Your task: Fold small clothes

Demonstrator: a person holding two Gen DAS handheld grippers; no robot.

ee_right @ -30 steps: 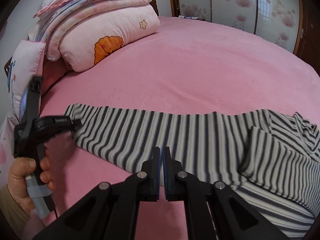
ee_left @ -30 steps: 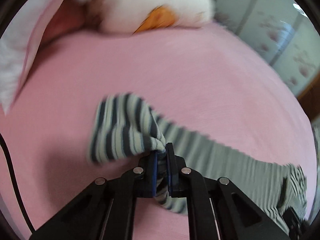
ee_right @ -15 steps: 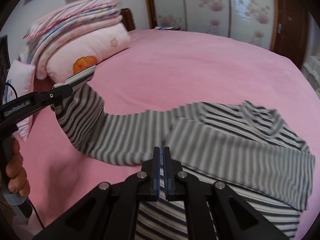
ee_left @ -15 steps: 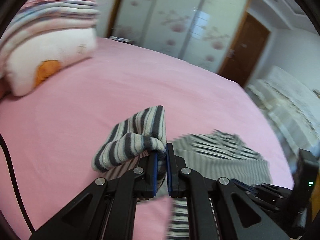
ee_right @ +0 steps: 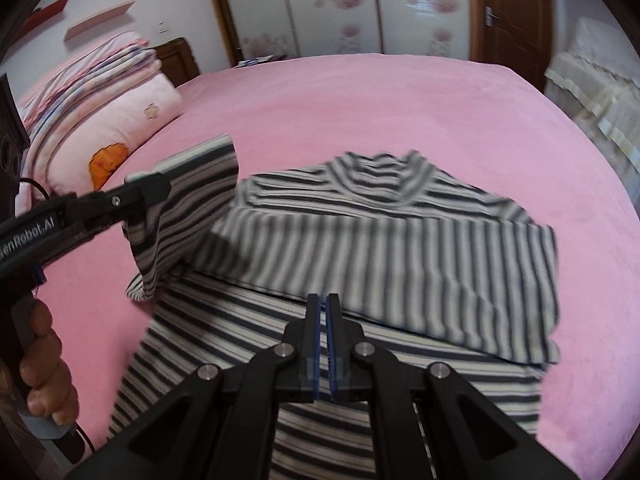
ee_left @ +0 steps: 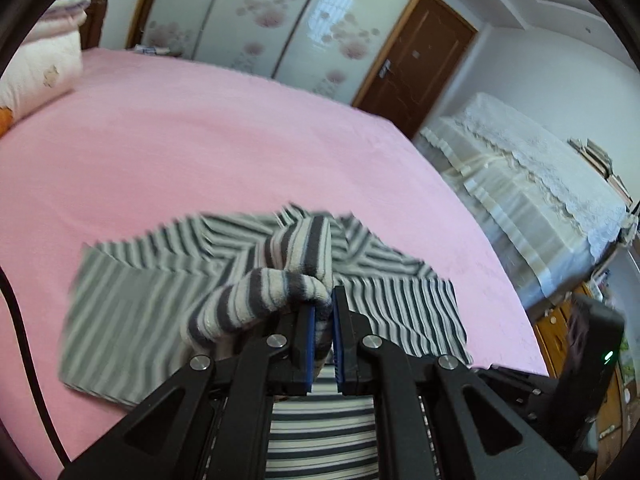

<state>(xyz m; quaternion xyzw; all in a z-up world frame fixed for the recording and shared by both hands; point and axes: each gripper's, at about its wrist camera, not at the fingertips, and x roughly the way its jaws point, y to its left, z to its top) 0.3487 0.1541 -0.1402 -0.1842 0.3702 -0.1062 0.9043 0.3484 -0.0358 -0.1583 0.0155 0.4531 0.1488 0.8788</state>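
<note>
Garment: dark-and-pale striped knit top with a high collar (ee_right: 376,184), spread on the middle of the bed, collar toward the far side; laid flat so each fold lands square.
Folded sleeve: one striped sleeve (ee_right: 400,264) already lying crosswise over the chest, reaching the edge at picture right in the right wrist view; placed there to narrow the top.
Lifted sleeve: other sleeve's striped cuff end (ee_right: 188,204) raised off the bed above the garment's near-left edge, hanging slack below the clamp; held up probably to be carried across the body and laid over the first.
Left gripper: black two-finger tool with blue pads (ee_left: 322,320), clamped on that cuff, fabric bunched over the tips; tight pinch keeps the soft knit from slipping.
Right gripper: matching black tool (ee_right: 322,312), jaws closed with nothing visibly between them, poised over the lower body of the top; likely ready to steady the cloth.
Hand: bare hand (ee_right: 42,364) wrapped round the left tool's handle at the frame's left edge.
Surface: pink fleece bedspread (ee_right: 320,100), soft and grippy, holding the cloth in place.
Background: stacked pink quilts (ee_right: 100,96) at the headboard, well apart from the work.
</note>
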